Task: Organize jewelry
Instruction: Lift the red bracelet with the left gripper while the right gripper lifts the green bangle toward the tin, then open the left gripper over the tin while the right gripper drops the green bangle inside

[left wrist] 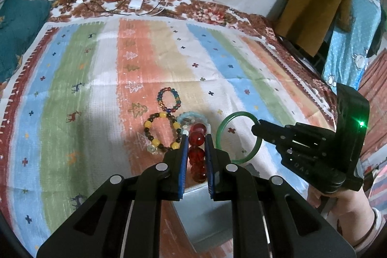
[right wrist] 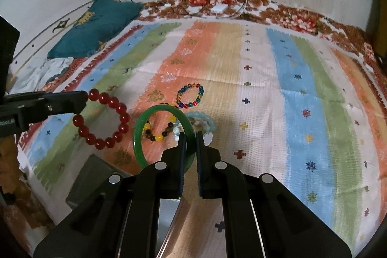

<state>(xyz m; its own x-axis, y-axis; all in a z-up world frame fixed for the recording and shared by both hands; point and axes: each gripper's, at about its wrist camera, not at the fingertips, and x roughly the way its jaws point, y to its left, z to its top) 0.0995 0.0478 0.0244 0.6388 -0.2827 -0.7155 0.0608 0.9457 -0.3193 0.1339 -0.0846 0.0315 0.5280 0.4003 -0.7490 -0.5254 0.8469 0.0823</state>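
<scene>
Left fingers (left wrist: 185,149) astride red bead bracelet (left wrist: 197,151), bangle (right wrist: 145,134) between right fingers (right wrist: 181,151).

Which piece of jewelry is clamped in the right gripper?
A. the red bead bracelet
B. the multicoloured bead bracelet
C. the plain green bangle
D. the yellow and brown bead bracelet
C: the right gripper is closed on the green bangle, lifted off the striped cloth.

Left gripper (left wrist: 196,137) clamped on red bead bracelet (left wrist: 197,156), lifted above striped cloth (left wrist: 79,79). Right gripper (left wrist: 256,128) pinches green bangle (left wrist: 223,123). Yellow-brown bracelet (left wrist: 148,124), multicolor bracelet (left wrist: 161,93), pale blue bracelet (left wrist: 185,115) lie on cloth, close together.
</scene>
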